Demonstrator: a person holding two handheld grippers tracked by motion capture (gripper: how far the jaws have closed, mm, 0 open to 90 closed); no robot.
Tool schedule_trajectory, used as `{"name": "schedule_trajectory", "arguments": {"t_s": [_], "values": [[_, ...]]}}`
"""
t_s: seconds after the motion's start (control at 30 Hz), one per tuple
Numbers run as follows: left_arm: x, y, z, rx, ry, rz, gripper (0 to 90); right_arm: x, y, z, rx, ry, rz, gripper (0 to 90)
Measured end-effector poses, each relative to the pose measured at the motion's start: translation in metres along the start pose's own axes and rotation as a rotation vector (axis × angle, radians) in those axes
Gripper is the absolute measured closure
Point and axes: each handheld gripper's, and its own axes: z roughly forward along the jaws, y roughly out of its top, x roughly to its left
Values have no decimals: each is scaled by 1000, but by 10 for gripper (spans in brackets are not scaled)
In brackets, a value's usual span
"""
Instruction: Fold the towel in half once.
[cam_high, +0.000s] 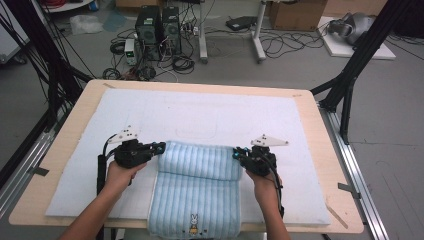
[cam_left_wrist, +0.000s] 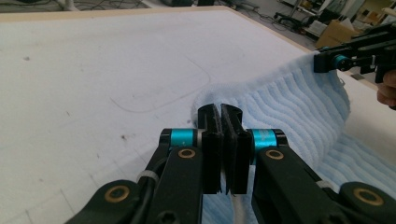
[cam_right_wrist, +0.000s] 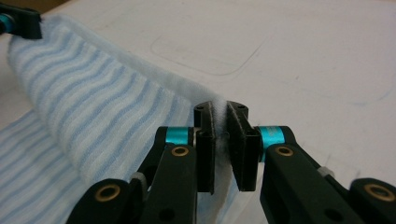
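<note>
The striped blue towel (cam_high: 195, 192) overhangs the table's near edge. Farther in, the left gripper (cam_high: 159, 148) and right gripper (cam_high: 236, 153) each pinch 1 corner of its folded-over edge; uneven pulling could skew the fold.

Light wooden table (cam_high: 320, 150) carries a white mat (cam_high: 210, 112) covering most of its top, bare wood rim left around the mat. On the mat's near middle lies a light-blue striped towel (cam_high: 197, 192), its far end folded over, near end hanging past the mat's front edge.
</note>
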Motion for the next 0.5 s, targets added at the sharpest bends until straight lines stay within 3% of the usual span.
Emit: {"name": "schedule_trajectory", "arguments": {"t_s": [0.23,0.5], "values": [[-12,-18,-10,38,-23,26,864,11,-22,-11,24,62,-13,817],[-18,-37,-19,68,-47,3,861,15,-30,-19,57,102,-3,815]]}}
